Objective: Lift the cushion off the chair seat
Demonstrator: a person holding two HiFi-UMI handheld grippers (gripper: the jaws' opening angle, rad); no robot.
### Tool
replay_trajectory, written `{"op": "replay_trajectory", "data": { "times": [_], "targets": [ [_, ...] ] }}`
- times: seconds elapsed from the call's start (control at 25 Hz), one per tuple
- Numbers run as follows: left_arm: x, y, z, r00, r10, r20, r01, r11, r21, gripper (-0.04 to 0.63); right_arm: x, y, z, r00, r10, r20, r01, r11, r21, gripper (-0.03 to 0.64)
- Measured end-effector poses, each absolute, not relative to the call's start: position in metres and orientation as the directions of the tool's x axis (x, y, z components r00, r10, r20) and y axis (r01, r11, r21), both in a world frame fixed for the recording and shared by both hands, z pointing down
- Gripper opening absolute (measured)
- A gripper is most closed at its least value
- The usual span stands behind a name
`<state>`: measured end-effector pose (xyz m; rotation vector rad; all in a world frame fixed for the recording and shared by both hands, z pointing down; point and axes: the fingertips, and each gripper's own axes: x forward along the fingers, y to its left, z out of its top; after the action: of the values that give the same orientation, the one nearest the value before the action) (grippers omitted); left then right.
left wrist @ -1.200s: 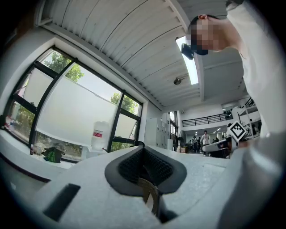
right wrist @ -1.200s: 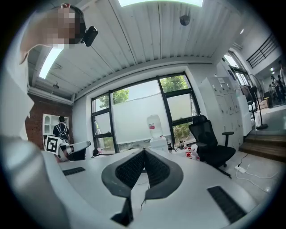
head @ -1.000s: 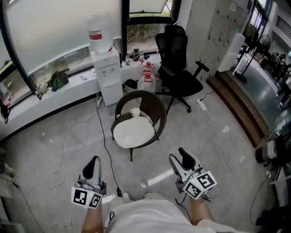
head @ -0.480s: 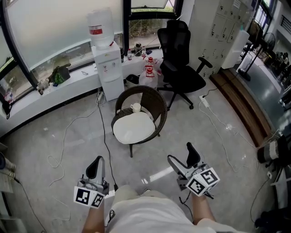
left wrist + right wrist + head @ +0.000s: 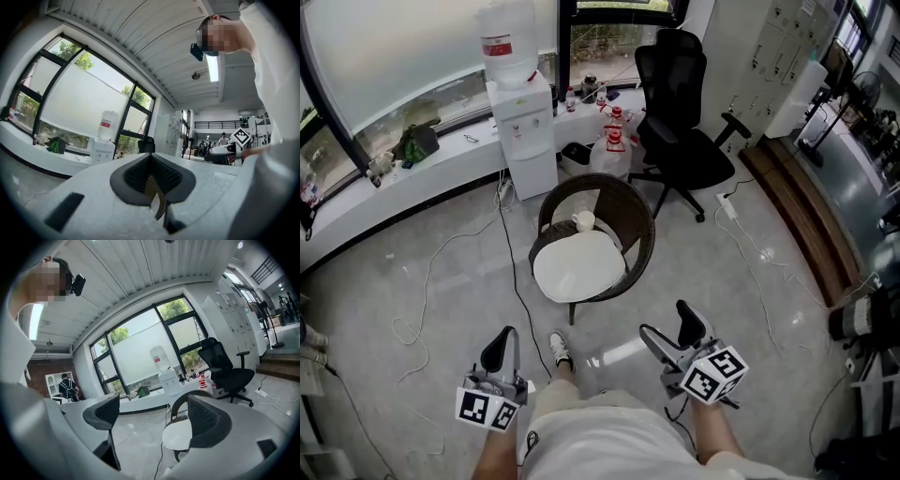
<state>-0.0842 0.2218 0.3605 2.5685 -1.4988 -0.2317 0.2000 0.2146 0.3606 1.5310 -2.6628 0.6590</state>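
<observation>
A round white cushion lies on the seat of a brown wicker chair, with a small white cup on the seat behind it. Both grippers are held low in front of the person, well short of the chair. My left gripper points toward the chair with its dark pads together and nothing in them. My right gripper is open wide and empty. In the right gripper view the cushion and chair show between the jaws of the right gripper, far off. The left gripper view shows the left gripper blocking most of the chair.
Behind the chair stand a white water dispenser, a black office chair and a water jug. Cables run over the grey floor to the chair's left. A power strip lies to the right. The person's shoe shows between the grippers.
The right gripper's jaws have spread wide apart. The person has stepped toward the chair, which now looks closer, and a shoe has come into view. The left gripper stays shut.
</observation>
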Motion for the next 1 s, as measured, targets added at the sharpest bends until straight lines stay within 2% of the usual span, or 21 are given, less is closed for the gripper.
{"op": "replay_trajectory", "data": {
  "times": [0.2,0.52,1.0],
  "targets": [
    [-0.103,0.127,0.367,0.512,-0.857,-0.061,-0.830,-0.511,0.223,0.017,0.159,0.125,0.374,-0.547,-0.798,0.253,-0.818,0.445,-0.365,0.439],
    [-0.134,-0.006,0.361,0.561,-0.822,-0.093,-0.791,-0.566,0.232,0.017,0.097,0.008,0.352,-0.539,-0.793,0.284,-0.839,0.476,-0.263,0.439],
    [-0.120,-0.066,0.383,0.542,-0.839,-0.042,-0.801,-0.532,0.274,0.017,0.118,-0.058,0.397,-0.508,-0.750,0.424,-0.858,0.483,-0.173,0.439]
  ]
}}
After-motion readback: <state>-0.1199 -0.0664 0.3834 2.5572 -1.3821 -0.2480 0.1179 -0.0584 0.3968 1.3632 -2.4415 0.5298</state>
